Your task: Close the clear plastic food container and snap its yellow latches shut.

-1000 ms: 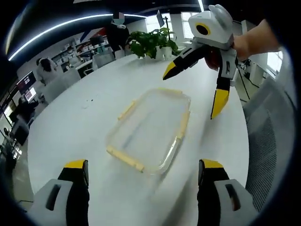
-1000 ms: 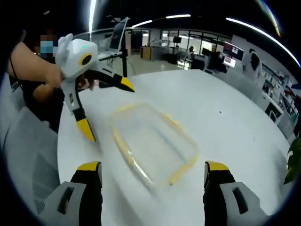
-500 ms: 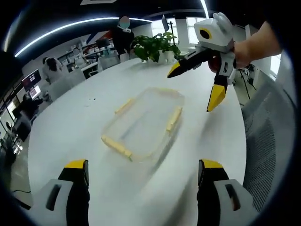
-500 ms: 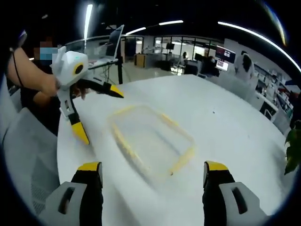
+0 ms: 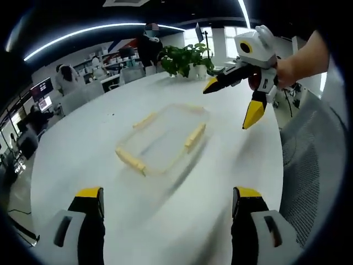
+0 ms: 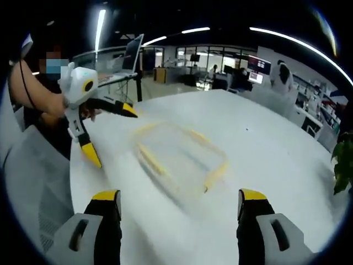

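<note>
A clear plastic food container (image 5: pixel 163 138) with yellow latches (image 5: pixel 194 137) along its sides lies flat on the white table (image 5: pixel 83 149); motion blur hides whether the latches are snapped. My left gripper (image 5: pixel 166 195) is open, held back from the container's near end with nothing between its jaws. My right gripper (image 5: pixel 231 101) hovers open beyond the container's right side, held by a hand. In the right gripper view the container (image 6: pixel 179 157) sits ahead of my open right gripper (image 6: pixel 177 196), and the left gripper (image 6: pixel 110 137) hangs open to the container's left.
A potted plant (image 5: pixel 182 58) stands at the table's far edge. A grey mesh chair (image 5: pixel 314 165) is close to the table on the right. A laptop on a stand (image 6: pixel 132 52) is behind the person. People and desks fill the office background.
Both views have drawn back, so the container looks smaller and farther off. It has not visibly moved on the table. Both grippers stay open.
</note>
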`<control>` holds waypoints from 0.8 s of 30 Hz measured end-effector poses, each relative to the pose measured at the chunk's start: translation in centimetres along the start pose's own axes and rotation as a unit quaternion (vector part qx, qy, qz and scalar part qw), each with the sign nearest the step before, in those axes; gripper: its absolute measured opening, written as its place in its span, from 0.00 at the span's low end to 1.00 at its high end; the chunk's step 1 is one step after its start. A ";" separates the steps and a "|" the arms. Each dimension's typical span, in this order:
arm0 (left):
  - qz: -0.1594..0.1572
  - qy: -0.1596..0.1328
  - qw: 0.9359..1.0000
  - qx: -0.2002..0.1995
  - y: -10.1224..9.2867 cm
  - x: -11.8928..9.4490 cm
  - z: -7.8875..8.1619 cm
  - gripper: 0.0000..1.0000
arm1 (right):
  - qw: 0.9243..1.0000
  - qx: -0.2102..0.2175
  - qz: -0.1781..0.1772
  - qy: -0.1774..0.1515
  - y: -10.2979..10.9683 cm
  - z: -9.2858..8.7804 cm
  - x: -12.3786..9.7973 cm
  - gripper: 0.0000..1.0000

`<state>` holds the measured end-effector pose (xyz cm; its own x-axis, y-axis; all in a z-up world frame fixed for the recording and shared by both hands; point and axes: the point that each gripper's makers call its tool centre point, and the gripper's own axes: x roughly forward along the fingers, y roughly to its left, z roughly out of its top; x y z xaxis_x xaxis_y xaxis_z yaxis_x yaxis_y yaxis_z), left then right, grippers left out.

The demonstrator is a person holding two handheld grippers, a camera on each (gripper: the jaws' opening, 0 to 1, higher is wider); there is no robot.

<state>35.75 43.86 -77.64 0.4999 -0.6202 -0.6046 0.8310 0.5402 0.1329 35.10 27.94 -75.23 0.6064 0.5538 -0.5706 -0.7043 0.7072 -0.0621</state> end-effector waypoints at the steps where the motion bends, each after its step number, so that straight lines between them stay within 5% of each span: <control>1: 0.000 -0.001 1.000 -0.001 -0.1 -0.1 0.0 0.98 | 1.000 0.002 -0.001 -0.003 0.1 -0.1 -0.2 0.88; 24: 0.005 -0.006 0.999 -0.039 -2.4 -1.7 -1.8 0.95 | 0.999 0.026 -0.024 -0.008 1.1 -3.6 -3.9 0.88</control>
<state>32.42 44.65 -78.35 0.5119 -0.6204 -0.5942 0.8043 0.5892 0.0778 30.63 24.99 -76.02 0.6454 0.5258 -0.5541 -0.6541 0.7550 -0.0454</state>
